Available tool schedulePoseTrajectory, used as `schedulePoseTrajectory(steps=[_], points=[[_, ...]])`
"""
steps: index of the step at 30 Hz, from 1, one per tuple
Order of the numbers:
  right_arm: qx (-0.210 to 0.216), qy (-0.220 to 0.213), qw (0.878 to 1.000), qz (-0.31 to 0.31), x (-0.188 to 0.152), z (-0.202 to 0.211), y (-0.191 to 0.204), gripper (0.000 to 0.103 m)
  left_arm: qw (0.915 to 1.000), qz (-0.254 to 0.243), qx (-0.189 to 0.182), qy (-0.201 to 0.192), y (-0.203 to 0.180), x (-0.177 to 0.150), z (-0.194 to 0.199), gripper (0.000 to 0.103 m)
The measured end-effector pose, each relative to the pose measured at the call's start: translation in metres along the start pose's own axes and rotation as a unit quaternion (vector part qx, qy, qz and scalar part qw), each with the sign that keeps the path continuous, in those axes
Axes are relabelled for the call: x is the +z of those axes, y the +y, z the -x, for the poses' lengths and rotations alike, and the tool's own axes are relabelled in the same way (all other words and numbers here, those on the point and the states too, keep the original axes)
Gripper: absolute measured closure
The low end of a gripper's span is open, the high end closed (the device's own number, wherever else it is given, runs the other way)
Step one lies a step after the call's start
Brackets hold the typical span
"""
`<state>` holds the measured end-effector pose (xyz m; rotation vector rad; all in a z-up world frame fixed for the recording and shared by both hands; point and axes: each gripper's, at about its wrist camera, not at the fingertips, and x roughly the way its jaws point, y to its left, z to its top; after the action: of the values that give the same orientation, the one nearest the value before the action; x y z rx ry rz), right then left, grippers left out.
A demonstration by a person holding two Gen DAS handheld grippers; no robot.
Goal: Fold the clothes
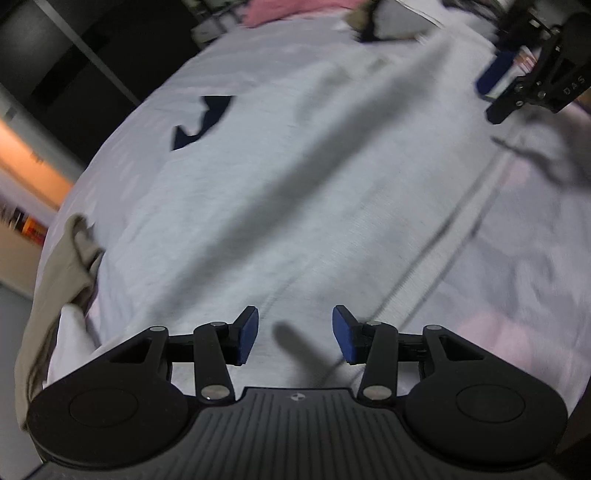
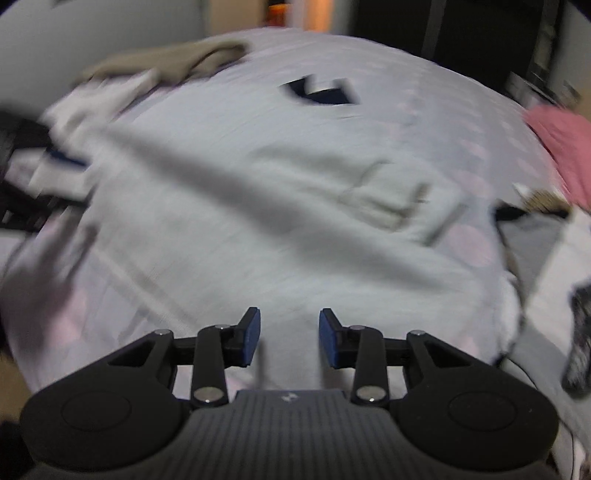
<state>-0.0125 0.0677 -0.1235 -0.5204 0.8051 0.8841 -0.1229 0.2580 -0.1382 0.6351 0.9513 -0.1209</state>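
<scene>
— Grippers first: how do they stand?
— Left gripper (image 1: pixel 294 334) sits at the bottom middle of its frame, blue pads (image 1: pixel 246 335) spread apart with nothing between them. Right gripper (image 2: pixel 289 338) is the same in its own view, fingers apart and empty.
— And the clothes?
— A pale grey garment (image 1: pixel 295 192) lies spread over the bed, filling the middle of both frames, with a long dark fold running diagonally across it. A dark blue patch (image 1: pixel 201 120) shows in its upper left part.
— Around it?
— A beige garment (image 1: pixel 55 266) is bunched at the left edge, with something white (image 1: pixel 70 339) just below it. A pink cloth (image 1: pixel 280 11) lies at the top. Both views are blurred.
</scene>
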Motion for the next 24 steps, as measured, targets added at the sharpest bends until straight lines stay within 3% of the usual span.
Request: schedulePoseTrajectory(steps=[4,6,10,20,24], points=[[0.007,0.007,0.996,0.085,-0.006,-0.012,0.032,0.063,0.9993,-0.037,-0.004,0.005,-0.015,-0.003,-0.01,0.054],[-0.001,0.009,0.993,0.118,-0.01,-0.016,0.041,0.057,0.9988,-0.049,-0.001,0.009,-0.02,-0.004,-0.017,0.054],[-0.016,0.012,0.986,0.167,-0.015,-0.024,0.048,0.056,0.9981,-0.06,0.001,0.01,-0.023,-0.006,-0.025,0.053],[0.006,0.03,0.988,0.15,-0.012,-0.036,0.039,0.052,0.9987,-0.049,-0.015,0.007,-0.018,-0.008,-0.034,0.053],[0.023,0.04,0.99,0.134,-0.008,-0.038,0.033,0.053,0.9986,-0.041,-0.032,0.012,-0.013,-0.007,-0.032,0.058]])
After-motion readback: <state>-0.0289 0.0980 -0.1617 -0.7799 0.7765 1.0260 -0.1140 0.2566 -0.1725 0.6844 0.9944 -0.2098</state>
